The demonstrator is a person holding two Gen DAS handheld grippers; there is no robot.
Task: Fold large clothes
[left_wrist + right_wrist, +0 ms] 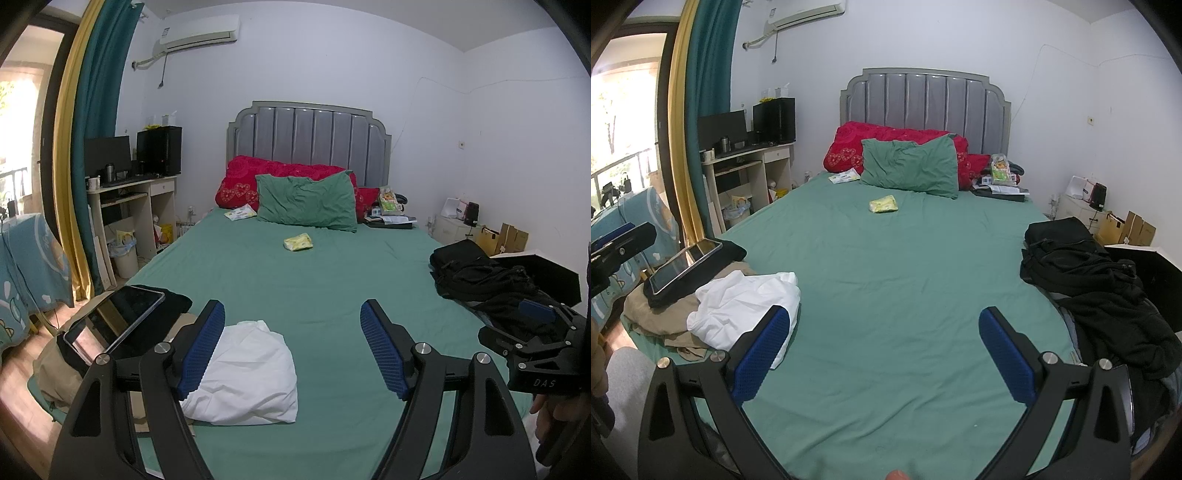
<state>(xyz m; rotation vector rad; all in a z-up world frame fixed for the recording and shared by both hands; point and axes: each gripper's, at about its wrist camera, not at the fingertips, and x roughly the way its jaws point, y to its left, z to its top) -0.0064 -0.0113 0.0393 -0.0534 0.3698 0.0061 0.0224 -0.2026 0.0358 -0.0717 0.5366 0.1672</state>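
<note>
Bare green sheet between white garment; black clothes

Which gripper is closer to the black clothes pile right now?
Right. The right gripper sits at the edge of the black clothes pile on the bed's right side. The left gripper is open over the white garment, across the bed.
</note>
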